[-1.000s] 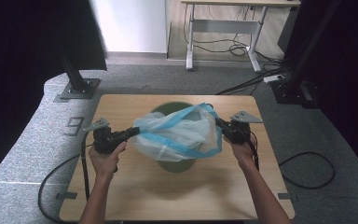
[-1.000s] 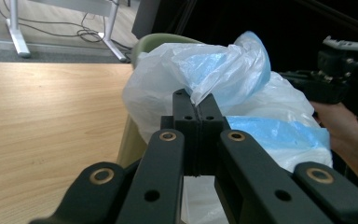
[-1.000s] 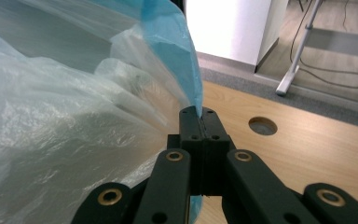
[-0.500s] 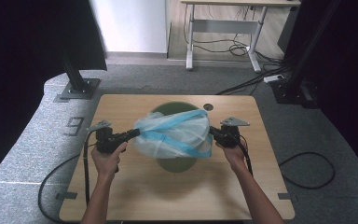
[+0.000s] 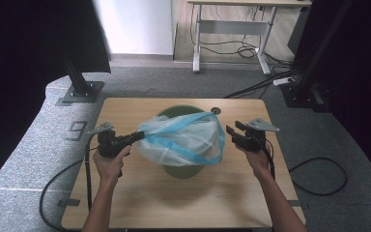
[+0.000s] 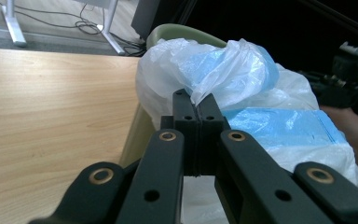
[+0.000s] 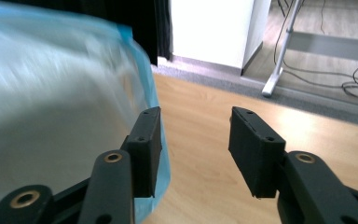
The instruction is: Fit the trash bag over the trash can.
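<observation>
A thin white and blue plastic bag (image 5: 183, 137) lies spread over a round green bin (image 5: 182, 170) in the middle of the wooden table (image 5: 140, 193). My left gripper (image 5: 139, 136) is at the bag's left side, shut on a bunched fold of its edge (image 6: 200, 95); the left gripper view shows the jaws (image 6: 196, 109) pressed together on the film. My right gripper (image 5: 232, 129) hovers just right of the bag. Its jaws have just been opening and hold nothing (image 7: 193, 135); the bag's blue rim (image 7: 156, 116) hangs beside its left pad.
A small round hole (image 5: 216, 110) marks the table behind the bin. Black stand bases (image 5: 79, 92) sit on the grey floor on both sides, with a desk frame (image 5: 232, 29) and cables beyond. Cables trail from both grippers off the table.
The right gripper has let go of the bag's right edge and drawn a little to the right. The bag now hangs slack on that side. The left gripper stayed in place.
</observation>
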The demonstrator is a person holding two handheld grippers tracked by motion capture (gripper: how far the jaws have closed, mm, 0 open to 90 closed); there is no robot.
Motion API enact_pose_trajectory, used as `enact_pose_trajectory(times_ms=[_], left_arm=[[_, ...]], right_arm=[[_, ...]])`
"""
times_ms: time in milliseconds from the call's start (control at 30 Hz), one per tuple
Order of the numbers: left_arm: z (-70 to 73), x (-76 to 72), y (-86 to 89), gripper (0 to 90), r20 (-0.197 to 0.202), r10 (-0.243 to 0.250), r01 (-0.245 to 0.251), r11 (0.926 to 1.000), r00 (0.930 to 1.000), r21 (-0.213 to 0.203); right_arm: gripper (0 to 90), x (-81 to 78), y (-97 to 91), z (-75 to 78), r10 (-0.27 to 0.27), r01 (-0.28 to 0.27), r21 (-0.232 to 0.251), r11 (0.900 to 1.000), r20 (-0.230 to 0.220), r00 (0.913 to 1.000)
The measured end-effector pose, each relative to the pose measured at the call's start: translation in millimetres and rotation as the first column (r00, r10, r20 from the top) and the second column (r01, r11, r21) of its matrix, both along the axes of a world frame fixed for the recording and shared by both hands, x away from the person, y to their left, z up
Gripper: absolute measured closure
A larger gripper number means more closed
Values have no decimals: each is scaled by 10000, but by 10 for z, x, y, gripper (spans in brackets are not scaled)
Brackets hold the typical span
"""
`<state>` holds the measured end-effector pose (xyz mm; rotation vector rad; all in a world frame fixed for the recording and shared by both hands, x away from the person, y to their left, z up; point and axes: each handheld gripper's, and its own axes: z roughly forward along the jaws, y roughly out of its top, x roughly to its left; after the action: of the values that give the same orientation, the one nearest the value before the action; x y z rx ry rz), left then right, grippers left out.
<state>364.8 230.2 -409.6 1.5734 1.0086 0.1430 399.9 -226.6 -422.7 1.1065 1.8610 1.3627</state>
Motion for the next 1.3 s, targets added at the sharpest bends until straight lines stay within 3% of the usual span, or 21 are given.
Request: enact_pose_trajectory(times_ms=[133, 367, 633, 1033, 1133, 1233, 1300], left_arm=[[29, 11, -40, 894, 25, -73, 73, 10000, 10000, 41], [126, 54, -103, 893, 178, -243, 240, 9996, 9995, 179], [231, 100, -171, 892, 282, -419, 409, 9986, 9987, 326], [389, 210, -236, 891, 358, -675, 663, 9973, 9971, 318], [414, 240, -245, 891, 368, -724, 713, 9970, 9967, 288], [435, 262, -263, 891, 384, -797, 785, 9964, 9961, 313], [441, 277, -269, 891, 387, -846, 833, 9960, 9957, 323]], right_arm=[[483, 40, 60, 112, 387, -387, 20, 9992, 181, 9991], [450, 141, 231, 151, 1152, -1162, 222, 9930, 427, 9924], [425, 159, 301, 284, 1486, -1510, 183, 9884, 935, 9845], [399, 336, 462, 358, 2206, -2196, -213, 9754, 887, 9713], [443, 370, 486, 348, 2401, -2388, -252, 9708, 896, 9666], [597, 394, 491, 338, 2568, -2536, -433, 9664, 1037, 9609], [696, 413, 468, 345, 2632, -2619, -262, 9647, 1127, 9581]])
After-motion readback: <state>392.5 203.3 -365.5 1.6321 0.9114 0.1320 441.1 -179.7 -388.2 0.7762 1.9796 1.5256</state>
